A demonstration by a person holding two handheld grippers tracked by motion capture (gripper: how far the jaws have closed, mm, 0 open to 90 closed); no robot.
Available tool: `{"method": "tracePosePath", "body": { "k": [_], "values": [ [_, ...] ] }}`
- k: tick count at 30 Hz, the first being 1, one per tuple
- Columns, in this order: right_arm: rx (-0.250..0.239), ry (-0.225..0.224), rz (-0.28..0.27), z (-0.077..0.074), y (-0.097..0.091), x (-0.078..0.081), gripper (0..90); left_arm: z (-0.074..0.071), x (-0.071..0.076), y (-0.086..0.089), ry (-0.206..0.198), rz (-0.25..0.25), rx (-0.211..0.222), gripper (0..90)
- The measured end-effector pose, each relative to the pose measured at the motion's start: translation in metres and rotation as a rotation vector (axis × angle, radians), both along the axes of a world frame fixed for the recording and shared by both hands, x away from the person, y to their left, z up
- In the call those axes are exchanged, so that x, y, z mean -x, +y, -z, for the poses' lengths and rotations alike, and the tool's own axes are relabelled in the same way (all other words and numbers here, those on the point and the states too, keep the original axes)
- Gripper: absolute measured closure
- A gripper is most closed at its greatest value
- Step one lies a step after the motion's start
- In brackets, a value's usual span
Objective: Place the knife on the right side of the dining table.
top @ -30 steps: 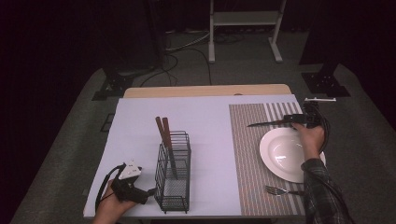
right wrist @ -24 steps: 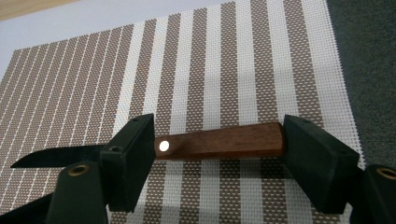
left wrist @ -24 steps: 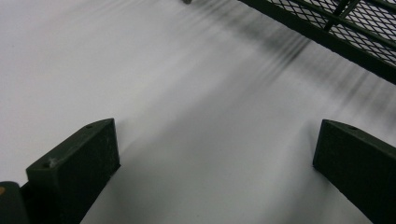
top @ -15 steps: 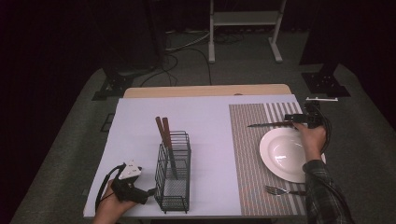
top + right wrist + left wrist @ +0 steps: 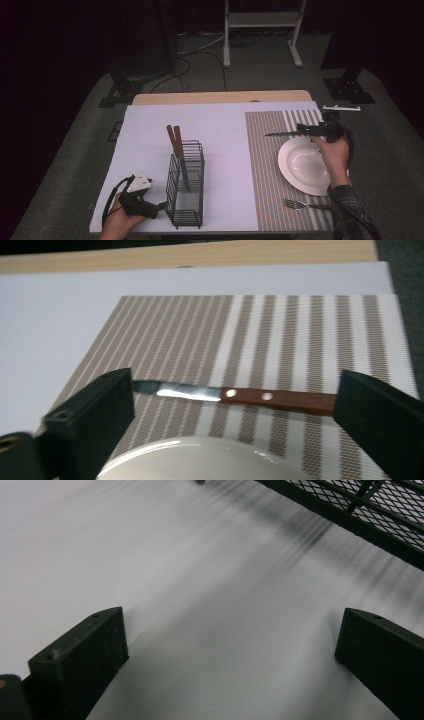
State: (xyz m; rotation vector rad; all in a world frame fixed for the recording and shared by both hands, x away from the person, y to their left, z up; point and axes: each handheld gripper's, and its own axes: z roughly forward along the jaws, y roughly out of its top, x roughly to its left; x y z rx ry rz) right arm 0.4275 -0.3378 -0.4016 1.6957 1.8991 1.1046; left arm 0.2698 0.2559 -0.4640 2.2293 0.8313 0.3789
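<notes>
High view: we judge this a place setting part done. On the tabletop (image 5: pixel 150 125) a striped mat (image 5: pixel 265 165) carries a plate (image 5: pixel 300 165), with a fork (image 5: pixel 300 204) laid at its near side. The knife (image 5: pixel 240 395) lies on the mat just beyond the plate, between the wide-apart jaws of our right hand-held gripper (image 5: pixel 235 405), which we judge grips nothing. Two more wooden-handled pieces (image 5: pixel 175 140) stand in the wire caddy (image 5: pixel 186 190). Our left hand-held gripper (image 5: pixel 140 200) rests beside the caddy, jaws apart and empty.
</notes>
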Motion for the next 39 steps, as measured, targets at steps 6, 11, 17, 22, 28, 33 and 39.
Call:
{"method": "tracePosePath", "body": {
  "k": [6,11,17,22,28,33,39],
  "values": [
    [0.016,-0.031,-0.112,-0.008,0.027,0.018,0.0,0.0,0.0,0.0,0.001,0.0,-0.001,0.0],
    [0.025,-0.046,-0.194,-0.011,0.049,0.033,0.0,0.0,0.0,0.0,0.001,0.0,-0.002,0.0],
    [0.042,-0.053,-0.277,-0.014,0.073,0.049,0.0,0.0,0.0,0.0,0.002,0.0,-0.002,0.0],
    [0.052,-0.065,-0.343,-0.014,0.092,0.06,0.0,0.0,0.0,0.0,0.002,0.0,-0.002,0.0],
    [0.059,-0.065,-0.419,-0.012,0.118,0.072,0.0,0.0,0.0,0.0,0.002,0.0,-0.001,0.0],
    [0.054,-0.058,-0.498,-0.008,0.144,0.082,0.0,0.0,0.0,0.0,0.002,0.0,-0.001,0.0],
    [0.089,-0.032,-0.588,0.006,0.175,0.093,0.0,0.0,0.0,0.0,0.002,0.0,0.0,0.0]
  ]
}}
